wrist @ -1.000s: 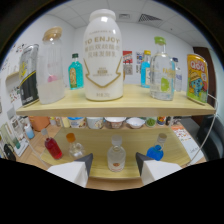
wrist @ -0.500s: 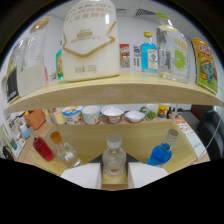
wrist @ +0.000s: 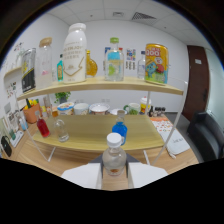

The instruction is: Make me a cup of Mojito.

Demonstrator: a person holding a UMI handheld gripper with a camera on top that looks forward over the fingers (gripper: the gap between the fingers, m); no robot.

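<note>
The claw (wrist: 114, 172) grips a small clear bottle (wrist: 114, 159) by its body, lifted in front of the shelf (wrist: 95, 131). It looks like smooth, fragile glass; holding mid-body, below the white cap, seems safest.

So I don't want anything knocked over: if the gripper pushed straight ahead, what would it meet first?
Probably the blue bottle on the lower shelf, just beyond the clear bottle between the gripper's fingers; depth unclear.

A clear bottle (wrist: 114, 156) stands between the tool's (wrist: 114, 176) fingers, blocking the way ahead. Beyond it, a blue bottle (wrist: 119, 131) sits mid-shelf; open shelf board (wrist: 90, 131) lies between it and the red bottle (wrist: 43, 128) and glass bottle (wrist: 61, 130) near the left edge.
</note>
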